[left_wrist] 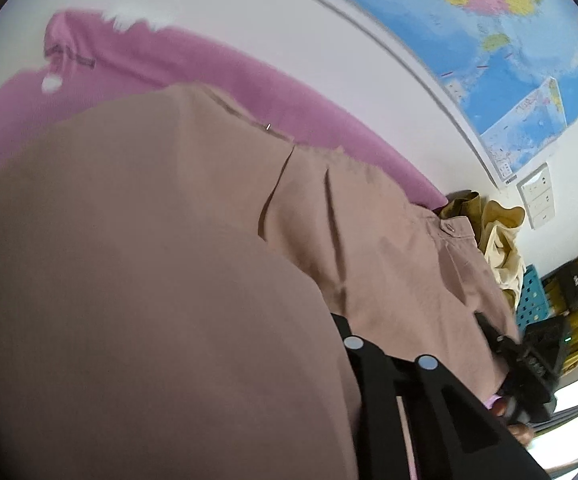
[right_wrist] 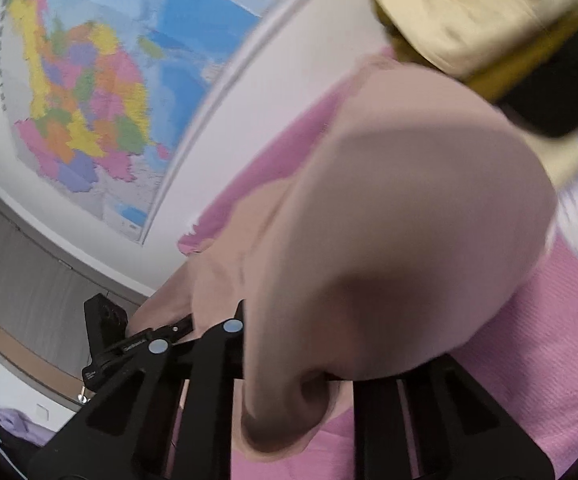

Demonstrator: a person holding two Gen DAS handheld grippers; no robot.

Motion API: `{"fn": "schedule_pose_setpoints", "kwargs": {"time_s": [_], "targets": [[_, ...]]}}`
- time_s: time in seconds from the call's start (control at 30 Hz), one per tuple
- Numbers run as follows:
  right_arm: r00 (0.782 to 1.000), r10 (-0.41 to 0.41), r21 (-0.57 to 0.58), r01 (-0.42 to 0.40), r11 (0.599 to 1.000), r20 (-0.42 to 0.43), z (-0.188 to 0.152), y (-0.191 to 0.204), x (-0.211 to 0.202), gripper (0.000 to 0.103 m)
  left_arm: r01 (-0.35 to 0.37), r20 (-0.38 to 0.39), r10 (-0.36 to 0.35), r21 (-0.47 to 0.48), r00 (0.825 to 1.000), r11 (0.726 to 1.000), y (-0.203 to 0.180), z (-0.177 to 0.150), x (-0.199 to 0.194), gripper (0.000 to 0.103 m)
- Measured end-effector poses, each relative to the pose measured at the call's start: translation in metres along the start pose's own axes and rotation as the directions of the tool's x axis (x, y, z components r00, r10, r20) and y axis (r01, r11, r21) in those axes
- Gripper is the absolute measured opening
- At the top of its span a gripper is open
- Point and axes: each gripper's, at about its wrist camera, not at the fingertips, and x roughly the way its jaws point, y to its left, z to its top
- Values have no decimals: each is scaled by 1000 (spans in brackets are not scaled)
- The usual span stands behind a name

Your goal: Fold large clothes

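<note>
both hand-held grippers pinching the tan garment [left_wrist: 137,264], right hand-held gripper [right_wrist: 289,384] and left hand-held gripper [left_wrist: 373,360] holding it, cloth running upper right over the pink sheet [right_wrist: 549,340].

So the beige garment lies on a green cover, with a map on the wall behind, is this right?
Not quite: the cover under the beige garment is pink, not green, as the left wrist view shows. The map does hang on the wall behind.
</note>
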Motion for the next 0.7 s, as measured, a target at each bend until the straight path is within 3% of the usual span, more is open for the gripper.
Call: {"fn": "schedule_pose_setpoints", "kwargs": {"time_s": [0.17, 0.33, 0.47, 0.57, 0.63, 0.7], "targets": [[999, 39, -78, -37, 996, 23, 21, 44, 5, 14, -42, 69, 38, 61, 997, 997, -5, 34, -27, 12], [993, 106, -183, -95, 978, 50, 52, 106, 25, 13, -121, 194, 99, 108, 976, 987, -3, 89, -75, 12], [984, 172, -270, -153, 951, 48, 67, 161, 63, 12, -218, 304, 181, 93, 935, 971, 19, 139, -110, 12], [974, 227, -309, -214, 927, 7, 60, 189, 102, 11, -311, 396, 266, 53, 879, 949, 51, 163, -131, 12], [969, 239, -308, -247, 919, -65, 42, 197, 141, 11, -329, 409, 300, 0, 862, 944, 87, 169, -136, 12], [959, 223, -272, -264, 925, -173, 20, 191, 179, 11, -358, 374, 358, -73, 855, 931, 137, 165, -126, 13]]}}
